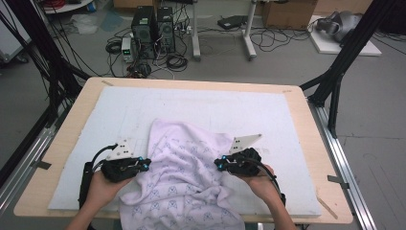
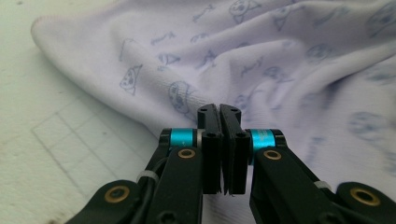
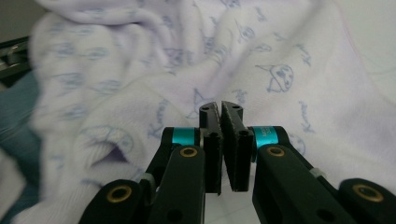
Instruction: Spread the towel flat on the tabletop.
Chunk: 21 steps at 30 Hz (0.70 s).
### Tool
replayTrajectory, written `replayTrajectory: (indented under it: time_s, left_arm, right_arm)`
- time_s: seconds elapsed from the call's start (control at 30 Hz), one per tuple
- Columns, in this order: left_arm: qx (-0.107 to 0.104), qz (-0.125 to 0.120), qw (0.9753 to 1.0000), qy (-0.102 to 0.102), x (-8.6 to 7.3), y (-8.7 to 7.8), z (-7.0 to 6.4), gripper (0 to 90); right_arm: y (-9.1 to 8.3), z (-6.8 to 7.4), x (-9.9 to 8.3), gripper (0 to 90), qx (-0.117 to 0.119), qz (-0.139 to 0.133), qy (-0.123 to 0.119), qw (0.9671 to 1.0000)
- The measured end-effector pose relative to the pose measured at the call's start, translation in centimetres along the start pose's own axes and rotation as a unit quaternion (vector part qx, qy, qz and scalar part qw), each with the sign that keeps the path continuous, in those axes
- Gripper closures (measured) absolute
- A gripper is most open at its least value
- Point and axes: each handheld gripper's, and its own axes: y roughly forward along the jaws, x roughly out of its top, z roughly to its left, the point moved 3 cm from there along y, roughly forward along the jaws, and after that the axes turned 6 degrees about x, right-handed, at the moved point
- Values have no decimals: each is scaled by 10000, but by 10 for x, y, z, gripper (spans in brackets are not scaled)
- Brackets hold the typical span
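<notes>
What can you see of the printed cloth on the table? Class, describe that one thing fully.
The cloth is a soft, pale lilac fabric, fleecy-looking, printed with small blue drawings and words. It lies rumpled in folds on the white mat, its near end hanging over the table's front edge. The left gripper is at its left edge, the right gripper at its right; both have their jaws together, and whether they pinch fabric cannot be told.

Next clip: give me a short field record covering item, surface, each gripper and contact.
item: crumpled pale lilac printed cloth, hanging over the near table edge
surface: white mat on wooden table
left gripper: shut, at the cloth's left side
right gripper: shut, at the cloth's right side
contact: cannot tell if cloth is pinched
</notes>
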Motion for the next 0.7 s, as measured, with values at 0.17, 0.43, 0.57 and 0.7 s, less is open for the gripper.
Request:
replayTrajectory:
  time_s: [0.17, 0.43, 0.57, 0.7]
  left_arm:
    - [-395, -149, 9991, 17, -4, -19, -16, 774]
    - [536, -345, 9973, -371, 6, 15, 36, 632]
    - [699, -31, 9954, -654, 1, 42, 53, 577]
    - [823, 214, 9933, -780, -4, 57, 61, 552]
  right_arm:
    - [-17, 23, 0, 701, 376, -292, -122, 9988]
    - [-23, -38, -22, 628, -976, -68, 714, 9926]
    - [-4, -53, -34, 610, -1178, 257, 881, 9888]
    - [10, -57, -38, 871, -1059, 397, 843, 9900]
